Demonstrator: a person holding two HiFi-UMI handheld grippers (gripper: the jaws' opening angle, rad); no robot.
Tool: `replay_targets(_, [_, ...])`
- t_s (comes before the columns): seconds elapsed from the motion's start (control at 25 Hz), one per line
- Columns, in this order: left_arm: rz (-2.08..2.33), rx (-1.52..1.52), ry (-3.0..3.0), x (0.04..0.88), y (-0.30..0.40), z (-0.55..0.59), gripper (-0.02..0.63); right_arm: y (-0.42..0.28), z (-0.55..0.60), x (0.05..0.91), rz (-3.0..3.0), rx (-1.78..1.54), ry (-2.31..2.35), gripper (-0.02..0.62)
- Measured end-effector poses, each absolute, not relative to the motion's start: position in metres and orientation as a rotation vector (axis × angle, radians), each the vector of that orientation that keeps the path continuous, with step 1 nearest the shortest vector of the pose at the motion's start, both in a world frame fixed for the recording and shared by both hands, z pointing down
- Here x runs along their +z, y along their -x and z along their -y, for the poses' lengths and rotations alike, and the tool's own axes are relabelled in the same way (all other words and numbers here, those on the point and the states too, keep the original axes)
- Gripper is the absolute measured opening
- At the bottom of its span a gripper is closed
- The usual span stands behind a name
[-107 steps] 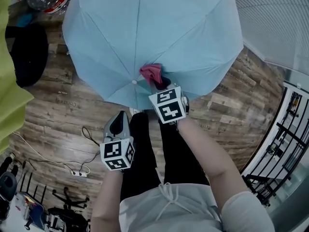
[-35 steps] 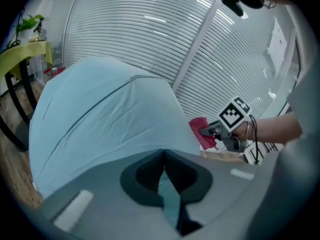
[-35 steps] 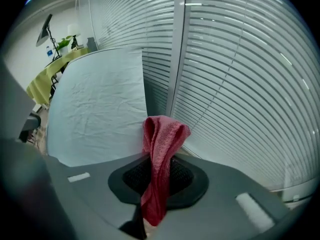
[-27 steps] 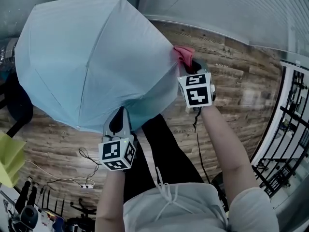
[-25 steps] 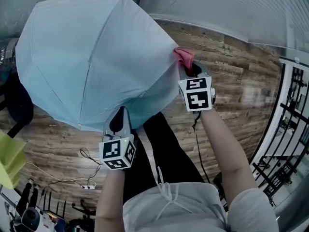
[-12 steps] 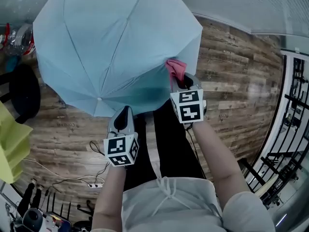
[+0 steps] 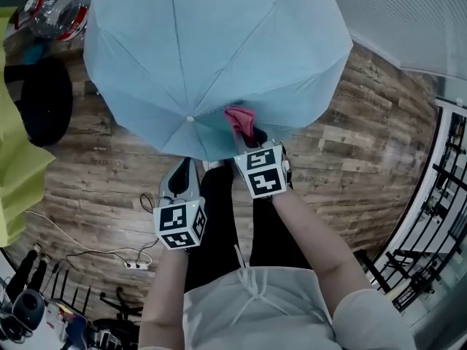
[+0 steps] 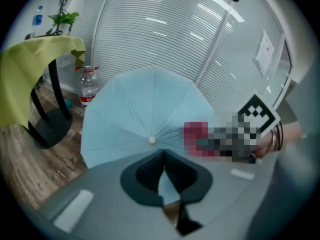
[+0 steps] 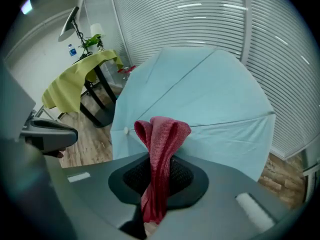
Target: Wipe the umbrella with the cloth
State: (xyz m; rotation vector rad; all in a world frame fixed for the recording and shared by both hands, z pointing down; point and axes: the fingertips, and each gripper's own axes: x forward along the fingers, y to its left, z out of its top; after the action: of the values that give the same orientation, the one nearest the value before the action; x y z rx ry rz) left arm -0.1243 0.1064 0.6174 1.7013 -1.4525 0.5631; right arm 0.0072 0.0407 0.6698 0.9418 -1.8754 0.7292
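The cloth [image 7: 239, 119] has slid in from the umbrella's [image 7: 219, 42] edge toward its tip
The right gripper [image 9: 159, 156] is clamped on the red cloth, bunched against the blue fabric. The left gripper [image 8: 164, 154] is closed, seemingly pinching the near rim. Best to keep that rim taut and sweep one panel lightly. Whatever lies under the umbrella is hidden, and true contact is hard to judge

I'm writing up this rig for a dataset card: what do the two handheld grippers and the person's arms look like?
The left gripper and right gripper are each a smooth grey shell with dark jaws, and each carries a white cube printed with black square markers. The forearms are bare; a pale short sleeve covers the right shoulder.
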Motion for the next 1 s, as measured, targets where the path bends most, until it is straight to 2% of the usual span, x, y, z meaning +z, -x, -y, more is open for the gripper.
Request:
replay_targets(0.2, [1.516,0.535,-1.604,0.634,0.168,-0.129,0.006,0.067,-0.054,0.688,1.987,0.734,-0.779,0.060])
replay_targets(0.4, [1.529,0.537,-1.553,0.654,0.183,-0.147,0.006,0.096,-0.048,0.705,2.019,0.722,-0.741,0.060])
replay_targets(0.68, [1.534,0.534,-1.487,0.668,0.185,-0.158,0.006,0.092,-0.038,0.723,2.013,0.724,-0.724,0.060])
replay_targets(1.0, [1.480,0.556,-1.527,0.667,0.144,-0.140,0.006,0.072,-0.032,0.724,2.033,0.735,-0.666,0.060])
